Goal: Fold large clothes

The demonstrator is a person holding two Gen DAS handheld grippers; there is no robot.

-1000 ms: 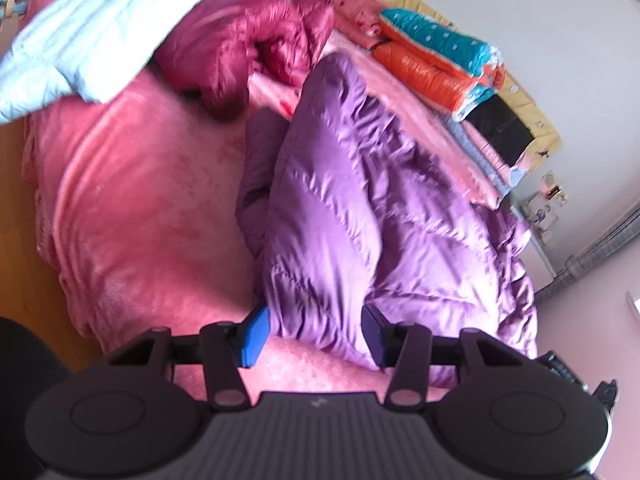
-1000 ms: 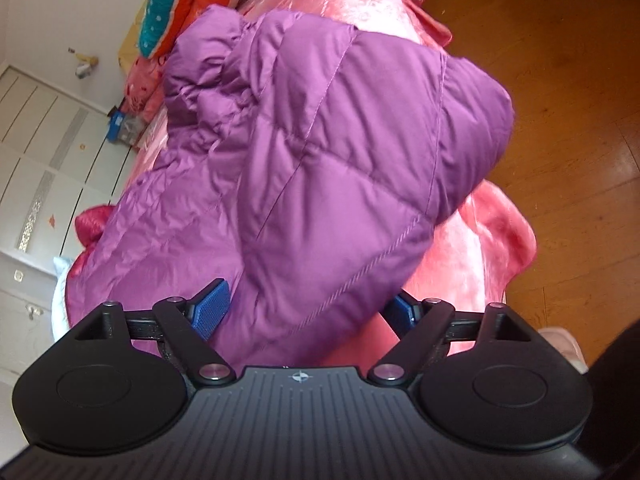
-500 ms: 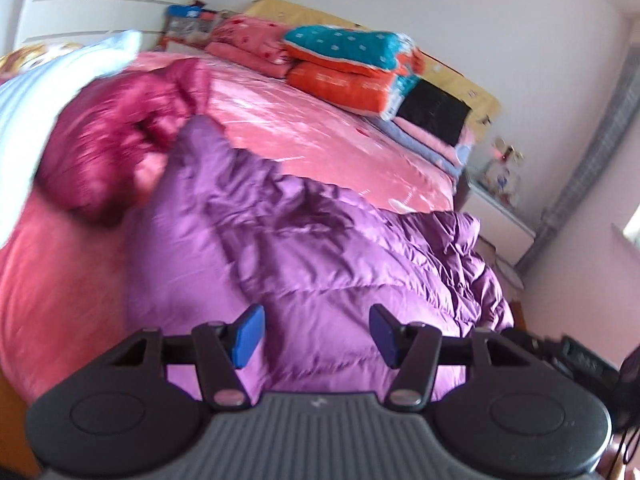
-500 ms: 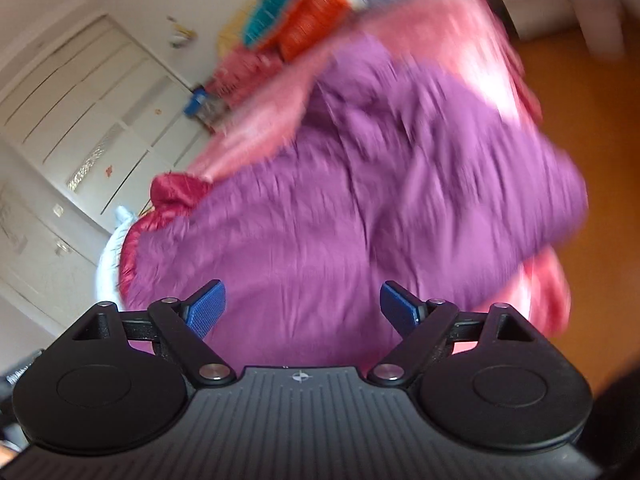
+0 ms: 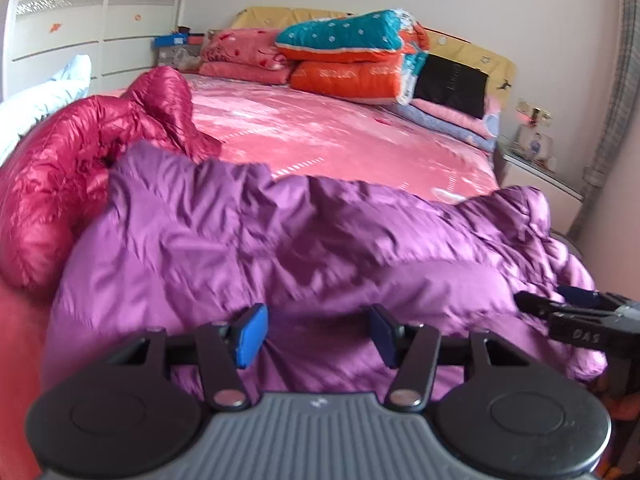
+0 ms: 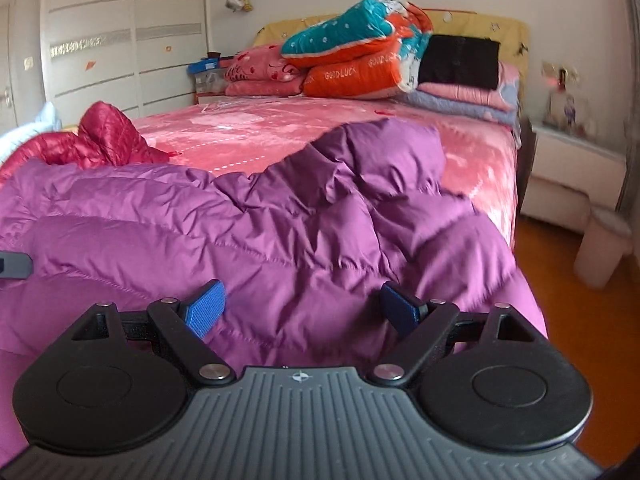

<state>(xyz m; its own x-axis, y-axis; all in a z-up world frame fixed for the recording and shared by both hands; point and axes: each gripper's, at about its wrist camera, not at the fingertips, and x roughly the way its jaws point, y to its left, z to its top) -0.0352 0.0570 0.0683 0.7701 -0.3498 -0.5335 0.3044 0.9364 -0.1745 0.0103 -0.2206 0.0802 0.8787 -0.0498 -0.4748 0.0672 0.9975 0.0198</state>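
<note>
Left wrist view, from left to right: pale blue quilt at the upper left edge, red jacket bunched below it, touching the purple jacket spread across the middle of the frame on the pink bed. Near the bottom centre, left gripper with blue pads standing roughly half apart, purple cloth lying in the gap but neither pad pressing on it; nothing held. At the right edge, low, right gripper seen from the side, dark fingers lying against the jacket's right end; from here, cannot tell how wide. Above it, nightstand with small items, blurred.

Right wrist view, from left to right: only a dark tip of the left gripper at the left edge, middle height. Red jacket small at the upper left, behind the purple jacket, here filling the lower middle and showing a raised fold toward the upper right. Right gripper at the bottom centre, pads wide apart, jacket lying beyond and between them, nothing clamped. Shown only here: wooden floor and a pale bin at the right, beside the bed's edge.

In both, stacked bedding at the top centre against the headboard, wardrobe at the upper left.
</note>
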